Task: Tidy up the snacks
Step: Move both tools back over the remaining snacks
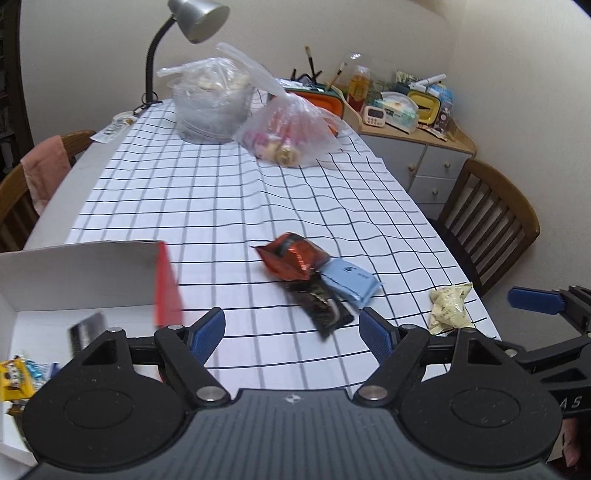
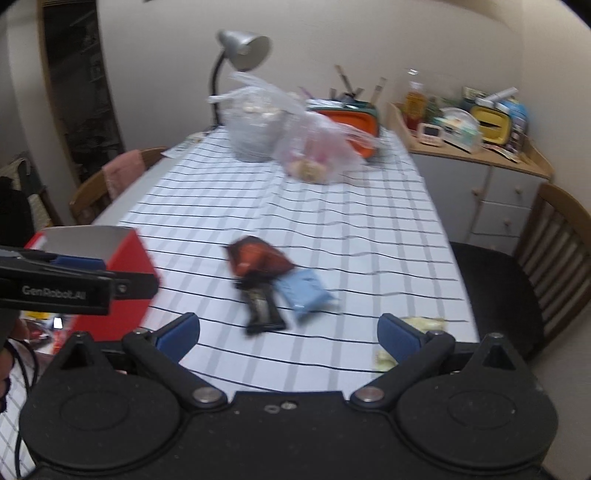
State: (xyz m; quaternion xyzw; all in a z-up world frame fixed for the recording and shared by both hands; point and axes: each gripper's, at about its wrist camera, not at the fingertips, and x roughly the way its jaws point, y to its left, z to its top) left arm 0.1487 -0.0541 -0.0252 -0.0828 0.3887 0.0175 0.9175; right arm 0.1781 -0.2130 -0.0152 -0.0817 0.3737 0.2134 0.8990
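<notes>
Brightness: soft, even indoor light in both views; walls read pale cream.
Lamp: the desk lamp (image 1: pixel 195 18) is not visibly lit.
Shadows: faint and short under the snack packets (image 1: pixel 314 273) on the surface (image 1: pixel 192 192).
Glare: mild sheen on the plastic bags (image 1: pixel 288 125).
Blur, left wrist view: mostly sharp; the red box (image 1: pixel 168 284) edge is smeared.
Blur, right wrist view: motion-smeared throughout; packets (image 2: pixel 266 280) and grid lines streak.
Distortion: fisheye bending, dark corners.
</notes>
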